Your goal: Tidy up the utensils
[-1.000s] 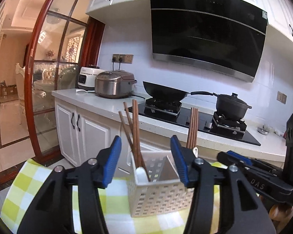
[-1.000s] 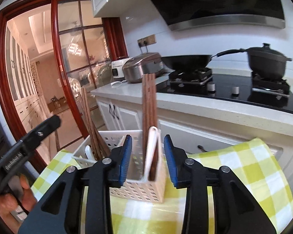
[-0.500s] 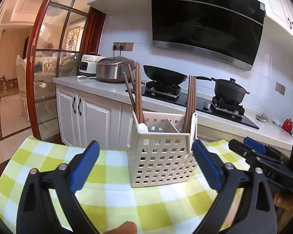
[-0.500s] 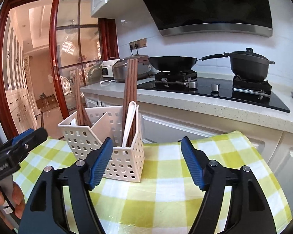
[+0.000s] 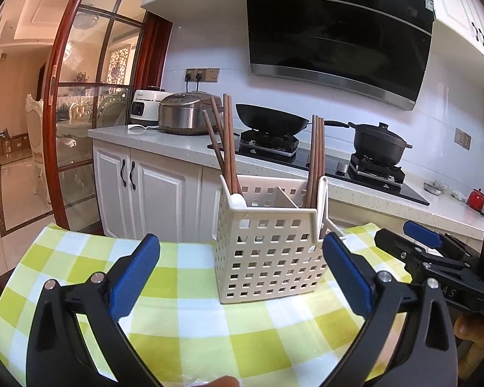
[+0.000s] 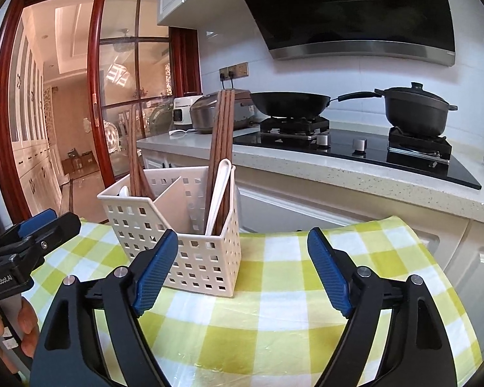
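Both jaws stand wide apart and hold nothing: the left gripper (image 5: pixel 242 277) faces the basket (image 5: pixel 271 251) from just in front, and the right gripper (image 6: pixel 242 274) sits beside it, its left finger (image 6: pixel 155 271) overlapping the basket's near corner in that view. Standing upright on the checked cloth (image 6: pixel 290 316) over the tabletop, the white basket has 2 compartments split by a divider. Each compartment holds a bundle of brown chopsticks (image 5: pixel 316 161) and a white spoon (image 6: pixel 217 193), leaning against the walls.

Black wok (image 5: pixel 271 122) and lidded pot (image 5: pixel 379 143) on stove; rice cooker (image 5: pixel 185 116) on counter.
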`<action>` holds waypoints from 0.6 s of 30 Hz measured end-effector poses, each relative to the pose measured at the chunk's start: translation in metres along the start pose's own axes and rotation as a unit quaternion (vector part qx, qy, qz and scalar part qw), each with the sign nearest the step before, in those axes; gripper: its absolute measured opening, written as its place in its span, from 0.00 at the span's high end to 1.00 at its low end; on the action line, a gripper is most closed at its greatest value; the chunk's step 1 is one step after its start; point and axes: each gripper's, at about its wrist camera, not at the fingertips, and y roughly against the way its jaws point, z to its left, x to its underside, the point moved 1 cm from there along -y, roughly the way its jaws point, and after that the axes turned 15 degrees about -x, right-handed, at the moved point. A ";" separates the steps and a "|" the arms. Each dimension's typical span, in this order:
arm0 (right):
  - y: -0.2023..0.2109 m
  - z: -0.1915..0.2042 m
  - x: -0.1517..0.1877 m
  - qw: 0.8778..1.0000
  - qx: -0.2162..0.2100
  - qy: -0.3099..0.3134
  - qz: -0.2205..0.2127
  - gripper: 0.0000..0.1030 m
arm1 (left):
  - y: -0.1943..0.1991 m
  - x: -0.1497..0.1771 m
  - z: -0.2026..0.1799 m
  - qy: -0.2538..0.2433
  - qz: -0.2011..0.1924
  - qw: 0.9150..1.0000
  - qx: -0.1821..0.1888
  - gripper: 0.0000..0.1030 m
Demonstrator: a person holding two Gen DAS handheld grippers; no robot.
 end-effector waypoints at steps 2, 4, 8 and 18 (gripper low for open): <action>0.000 0.000 0.000 1.000 -0.001 0.000 -0.001 0.25 | 0.000 -0.001 0.000 0.001 0.001 1.000 0.001 0.05; 0.001 0.000 -0.001 1.000 -0.001 -0.001 -0.001 0.25 | -0.001 0.000 0.000 0.000 0.001 1.000 0.001 0.05; 0.001 0.000 -0.001 1.000 -0.001 -0.003 -0.001 0.24 | -0.003 -0.001 -0.002 0.001 0.004 1.000 0.002 0.05; 0.001 -0.001 0.000 1.000 0.000 -0.003 -0.001 0.24 | -0.002 -0.002 -0.001 0.004 0.003 1.000 0.004 0.05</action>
